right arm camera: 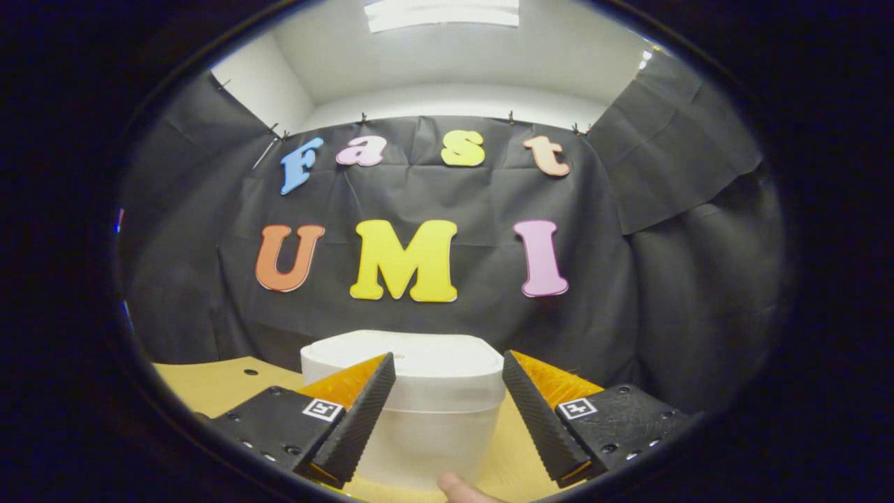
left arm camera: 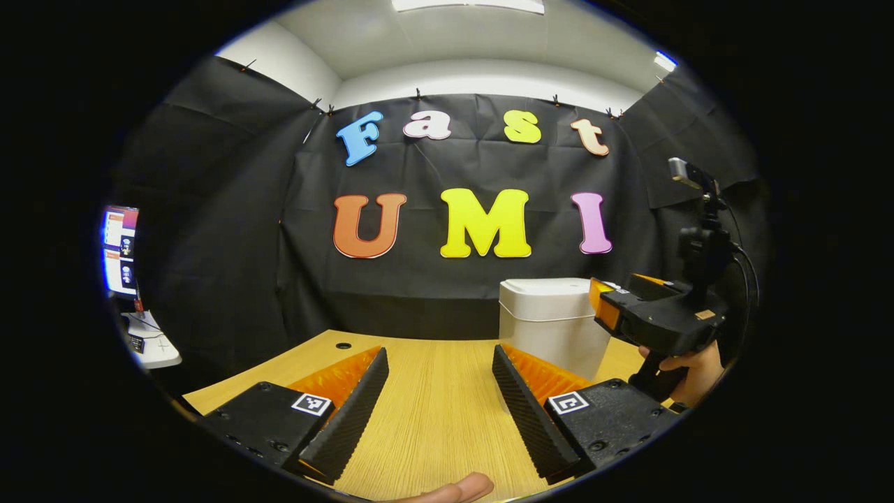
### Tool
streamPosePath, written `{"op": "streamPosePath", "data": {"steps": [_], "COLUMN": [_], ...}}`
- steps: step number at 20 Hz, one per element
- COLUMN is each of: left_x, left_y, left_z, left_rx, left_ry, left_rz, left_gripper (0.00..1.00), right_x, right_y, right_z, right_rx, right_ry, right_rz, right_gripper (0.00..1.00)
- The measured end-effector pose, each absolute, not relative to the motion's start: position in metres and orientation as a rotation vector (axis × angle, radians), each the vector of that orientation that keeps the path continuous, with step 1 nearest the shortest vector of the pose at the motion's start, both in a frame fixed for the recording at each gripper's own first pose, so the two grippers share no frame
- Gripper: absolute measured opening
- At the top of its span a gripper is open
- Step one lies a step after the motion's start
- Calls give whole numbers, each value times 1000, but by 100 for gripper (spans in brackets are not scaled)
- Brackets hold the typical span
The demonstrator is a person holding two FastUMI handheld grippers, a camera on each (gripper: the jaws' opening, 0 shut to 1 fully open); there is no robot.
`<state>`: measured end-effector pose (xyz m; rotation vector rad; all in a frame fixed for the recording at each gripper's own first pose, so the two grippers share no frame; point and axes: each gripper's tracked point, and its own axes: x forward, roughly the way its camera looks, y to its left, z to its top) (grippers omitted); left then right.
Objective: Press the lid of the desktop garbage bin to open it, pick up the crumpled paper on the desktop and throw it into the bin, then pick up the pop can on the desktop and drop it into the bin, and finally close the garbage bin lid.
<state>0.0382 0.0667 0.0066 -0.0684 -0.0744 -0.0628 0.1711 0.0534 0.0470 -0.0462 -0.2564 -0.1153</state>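
Just ahead of the right claw (right arm camera: 447, 426), fingers apart and empty, the garbage bin (right arm camera: 419, 412) lid (right arm camera: 412, 360) sits closed, so the opening press looks next; left claw (left arm camera: 440, 405) gapes idle.

Bare desktop (left arm camera: 433, 391) lies open left of the bin (left arm camera: 552, 321) (lid shut).

Black-draped booth (left arm camera: 230, 230), wooden table (left arm camera: 440, 391), ceiling light (right arm camera: 441, 14).

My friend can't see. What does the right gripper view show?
A white garbage bin with its lid closed stands on a wooden table, right ahead of the right gripper, whose two fingers are spread open. Black cloth hangs behind it.
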Motion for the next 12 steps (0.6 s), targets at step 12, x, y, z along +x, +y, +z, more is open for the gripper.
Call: {"op": "streamPosePath", "data": {"steps": [12], "left_x": [36], "left_y": [46], "left_z": [5], "left_rx": [-56], "left_ry": [-66], "left_rz": [-85], "left_gripper": [97], "right_x": [56], "right_y": [-22], "right_z": [8], "right_rx": [-129], "right_ry": [-113], "right_rz": [-181], "right_gripper": [97]}}
